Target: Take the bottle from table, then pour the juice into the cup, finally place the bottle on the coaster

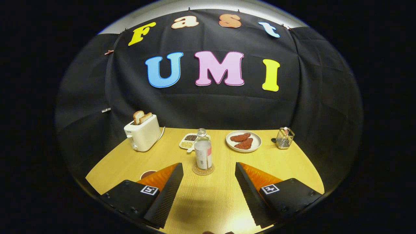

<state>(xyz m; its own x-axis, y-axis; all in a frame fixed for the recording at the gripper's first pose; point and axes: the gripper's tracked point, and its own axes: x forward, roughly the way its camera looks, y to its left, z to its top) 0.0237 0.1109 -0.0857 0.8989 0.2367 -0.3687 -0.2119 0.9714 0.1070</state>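
Low over the near edge of the wooden table (pixel 227 201), the gripper (pixel 209 167) looks level along the tabletop, its two black fingers (pixel 169 191) spread wide apart with nothing between them, each backed by an orange panel and a square marker. Just ahead of the fingertips, centred on the gap, one bottle (pixel 203 150) stands upright on one round coaster (pixel 203 170), clear of both fingers. One dark-filled cup (pixel 148 174) peeks out beside the left finger, mostly hidden behind it, so its contents are hard to judge. Beyond the bottle lies one small white divided dish (pixel 188 142) with two kinds of small dark and pale bits, possibly beans or seeds. Farther left stands one white toaster (pixel 143 133) with two slices of bread (pixel 141 117) poking up. To the right sits one white plate (pixel 243 141) bearing two reddish pieces, and beyond it one wire holder (pixel 284 138). Black cloth walls the booth behind the table.
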